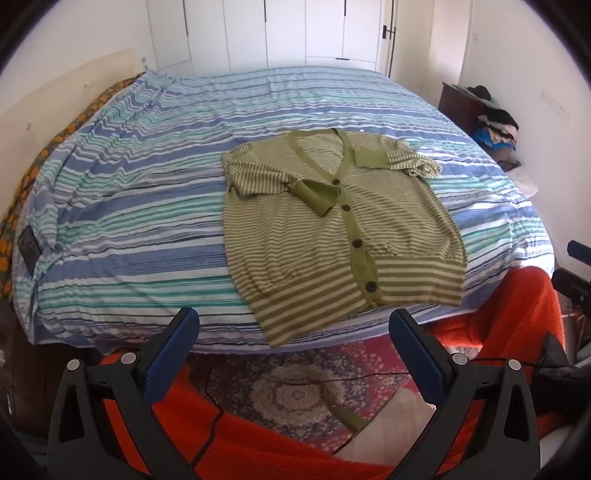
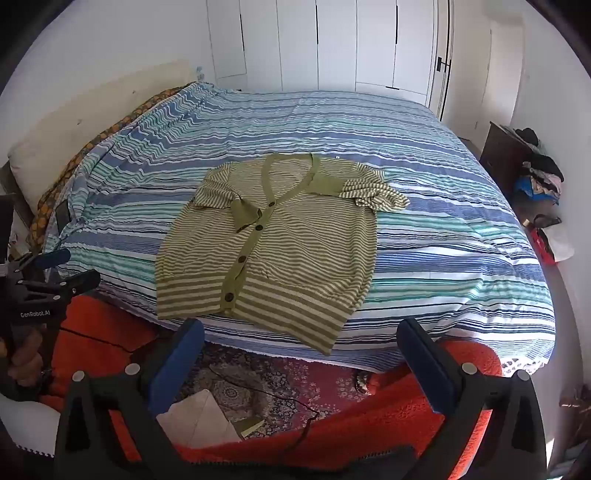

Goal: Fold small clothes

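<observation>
My left fingers point(image 1: 295, 328) are spread wide with nothing between them, hanging off the near edge of the bed, above a red patterned rug point(image 1: 295, 395) and orange-red knitted fabric point(image 1: 258, 450). My right fingers point(image 2: 301, 338) are spread just as wide and empty, also short of the bed's edge.

Beyond both lies the green-and-cream striped knitted cardigan point(image 1: 314, 229), flat on the blue, teal and white striped bedspread point(image 1: 129, 206), buttoned, front side up. Its long axis runs away from me: the ribbed hem point(image 1: 332, 295) is nearest, one corner hanging over the bed's edge, and the V-neck point(image 1: 317, 147) points toward the white wardrobe doors point(image 1: 288, 33). Both sleeves are folded in across the chest, plain green cuffs near the button band.
</observation>
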`<state>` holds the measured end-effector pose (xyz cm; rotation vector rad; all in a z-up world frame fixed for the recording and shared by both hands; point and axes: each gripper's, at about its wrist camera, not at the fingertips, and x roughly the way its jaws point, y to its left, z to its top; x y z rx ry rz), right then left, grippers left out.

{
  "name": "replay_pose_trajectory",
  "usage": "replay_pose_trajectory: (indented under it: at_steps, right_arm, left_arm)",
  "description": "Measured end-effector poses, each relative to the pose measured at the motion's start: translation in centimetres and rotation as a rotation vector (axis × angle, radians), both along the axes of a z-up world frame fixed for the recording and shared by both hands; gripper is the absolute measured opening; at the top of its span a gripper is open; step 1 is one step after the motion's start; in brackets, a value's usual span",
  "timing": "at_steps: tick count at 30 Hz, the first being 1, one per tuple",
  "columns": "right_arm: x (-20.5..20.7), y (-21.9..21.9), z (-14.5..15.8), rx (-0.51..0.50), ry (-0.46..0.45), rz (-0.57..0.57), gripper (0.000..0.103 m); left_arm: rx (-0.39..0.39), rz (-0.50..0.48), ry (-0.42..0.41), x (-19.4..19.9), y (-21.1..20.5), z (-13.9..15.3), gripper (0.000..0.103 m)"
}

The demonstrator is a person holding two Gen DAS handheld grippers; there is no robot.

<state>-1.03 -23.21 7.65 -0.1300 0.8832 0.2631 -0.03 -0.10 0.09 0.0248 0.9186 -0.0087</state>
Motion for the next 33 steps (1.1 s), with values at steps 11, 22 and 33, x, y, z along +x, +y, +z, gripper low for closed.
replay_pose_trajectory:
  at_steps: [11, 22, 33]
  right_arm:
    - [0.1, 0.9, -0.5, 0.031, 0.017, -0.002, 0.103]
    - [0.0, 1.1, -0.9, 0.043, 0.031, 0.011, 0.103]
    - [0.0, 1.4, -1.3, 0.046, 0.045, 0.018, 0.103]
  left_arm:
    - [-0.003, -0.028, 0.007, 0.0, -0.7, -0.4, 0.102]
    - [0.0, -0.045, 0.006, -0.1, -1.1, -0.3, 0.102]
    - [0.007, -0.052, 0.005, -0.2, -1.4, -0.4, 0.102]
